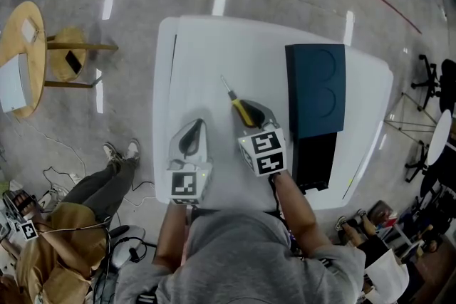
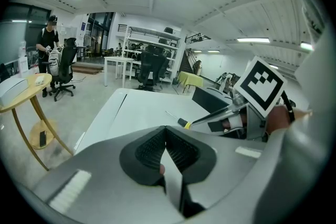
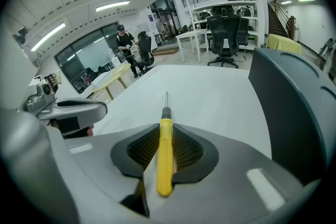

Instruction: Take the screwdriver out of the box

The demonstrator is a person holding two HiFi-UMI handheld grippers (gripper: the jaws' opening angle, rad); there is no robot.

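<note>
Between narrowly parted right fingers (image 3: 190,151), screwdriver (image 3: 165,155).

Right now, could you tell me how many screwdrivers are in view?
1: the yellow-handled screwdriver is clamped in the right gripper, over the white table. The box beside it is dark inside, so others may be hidden.

The slim metal tip of the yellow-handled screwdriver (image 3: 165,144) is too small to tell its type. The dark blue plastic box (image 3: 294,113) runs off the right gripper view's edge.
</note>
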